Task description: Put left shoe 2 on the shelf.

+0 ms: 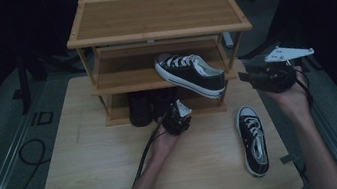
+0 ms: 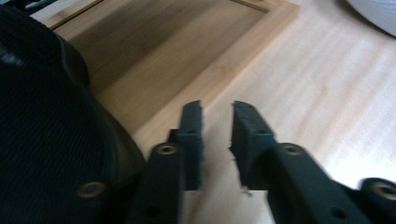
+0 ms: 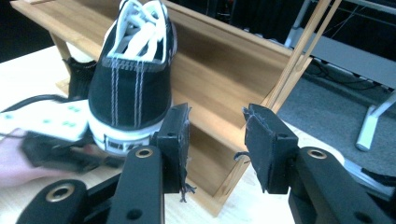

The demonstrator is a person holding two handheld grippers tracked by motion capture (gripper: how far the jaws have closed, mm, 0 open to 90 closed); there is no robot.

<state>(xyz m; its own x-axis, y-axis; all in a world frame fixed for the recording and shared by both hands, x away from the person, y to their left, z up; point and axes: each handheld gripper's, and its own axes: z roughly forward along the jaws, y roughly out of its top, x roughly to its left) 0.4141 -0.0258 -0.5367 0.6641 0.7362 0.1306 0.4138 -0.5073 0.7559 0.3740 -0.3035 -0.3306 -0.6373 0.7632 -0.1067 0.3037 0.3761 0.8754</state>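
left gripper [image 2: 217, 140]: jaws narrow, empty, by rack's bottom shelf | right gripper [image 3: 215, 140]: wide, empty | one sneaker [image 1: 191, 73] on middle shelf, overhanging | second sneaker [image 1: 253, 140] on table, unshelved

We are seeing a shoe rack [image 1: 154, 13] standing at the far middle of the table [image 1: 93, 176]. One sneaker [image 1: 191, 73] is lying on the rack's middle shelf, its heel hanging over the shelf's right end. A pair of dark shoes [image 1: 145, 107] is sitting on the bottom shelf, to the left. A second sneaker [image 1: 252, 140] is lying on the table, in front of the rack's right end. The left gripper [image 1: 176, 116] is hovering just before the bottom shelf; the right gripper [image 1: 260, 77] is hanging right of the rack.
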